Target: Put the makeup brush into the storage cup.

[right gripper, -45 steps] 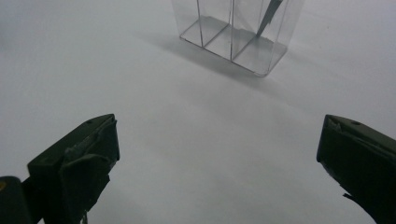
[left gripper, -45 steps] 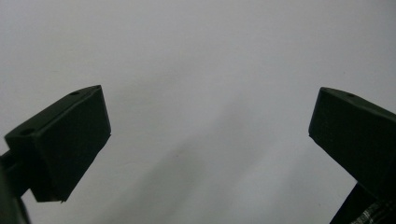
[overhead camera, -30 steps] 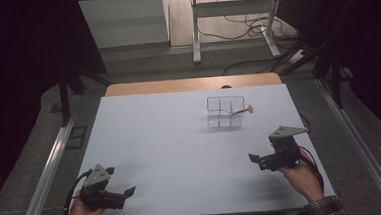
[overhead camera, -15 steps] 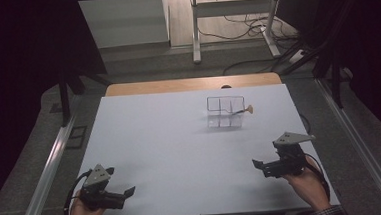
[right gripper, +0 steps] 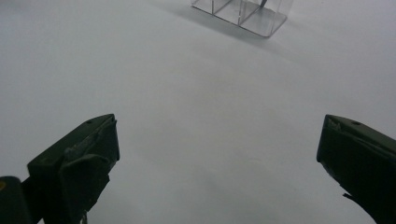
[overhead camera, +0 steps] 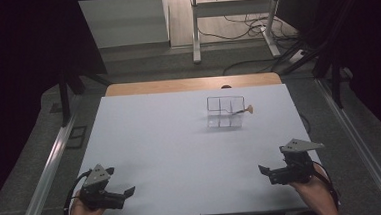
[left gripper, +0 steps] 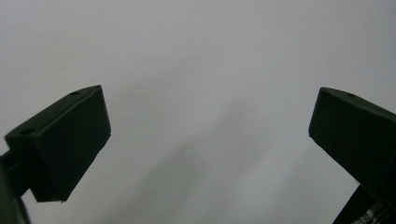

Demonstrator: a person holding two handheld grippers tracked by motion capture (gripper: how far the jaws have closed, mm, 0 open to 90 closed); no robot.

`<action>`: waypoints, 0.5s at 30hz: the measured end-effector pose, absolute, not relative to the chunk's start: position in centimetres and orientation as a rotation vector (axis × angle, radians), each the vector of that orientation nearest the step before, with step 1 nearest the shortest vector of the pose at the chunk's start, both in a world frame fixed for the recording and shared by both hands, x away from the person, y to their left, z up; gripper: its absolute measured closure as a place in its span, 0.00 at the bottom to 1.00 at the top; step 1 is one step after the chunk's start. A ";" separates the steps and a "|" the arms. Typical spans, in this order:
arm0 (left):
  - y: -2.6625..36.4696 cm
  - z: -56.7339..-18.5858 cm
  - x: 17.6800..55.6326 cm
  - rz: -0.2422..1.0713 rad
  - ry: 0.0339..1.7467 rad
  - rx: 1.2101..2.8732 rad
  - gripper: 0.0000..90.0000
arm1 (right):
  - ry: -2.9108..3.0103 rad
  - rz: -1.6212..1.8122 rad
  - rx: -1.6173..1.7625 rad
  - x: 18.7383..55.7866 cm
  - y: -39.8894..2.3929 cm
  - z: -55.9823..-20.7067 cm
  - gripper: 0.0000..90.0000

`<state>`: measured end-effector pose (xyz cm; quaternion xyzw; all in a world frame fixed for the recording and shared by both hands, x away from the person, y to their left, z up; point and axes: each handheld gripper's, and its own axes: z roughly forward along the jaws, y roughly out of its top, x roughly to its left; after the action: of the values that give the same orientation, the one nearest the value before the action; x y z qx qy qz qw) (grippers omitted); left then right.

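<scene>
A clear compartmented organizer (overhead camera: 224,113) stands right of centre in the upper half of the high view, well apart from both grippers, with a thin stick-like item (overhead camera: 244,110) with an orange tip poking out of its right side. The box looks like thin, rigid plastic: probably light, slick-walled and apt to skid or tip if nudged, so a pinch on an outer wall or a divider seems the safest hold (the stick, being slender, would want a careful grip near its middle). The left gripper (overhead camera: 127,193) rests at the lower left of the white table (overhead camera: 171,149), jaws spread wide and empty; the right gripper (overhead camera: 263,172) at the lower right is likewise released, holding nothing. Bare tabletop lies between them and the organizer, so nothing blocks the reach.
</scene>
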<state>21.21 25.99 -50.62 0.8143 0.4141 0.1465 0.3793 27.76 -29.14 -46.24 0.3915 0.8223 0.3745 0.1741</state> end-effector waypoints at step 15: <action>25.9 -50.7 21.2 0.375 1.058 2.096 0.00 | 2.333 1.000 1.132 26.0 -30.8 -47.2 0.00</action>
<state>21.19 25.94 -50.72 0.8179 0.4128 0.1462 0.3730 26.05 -30.80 -47.22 0.4005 0.8258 0.3539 0.1802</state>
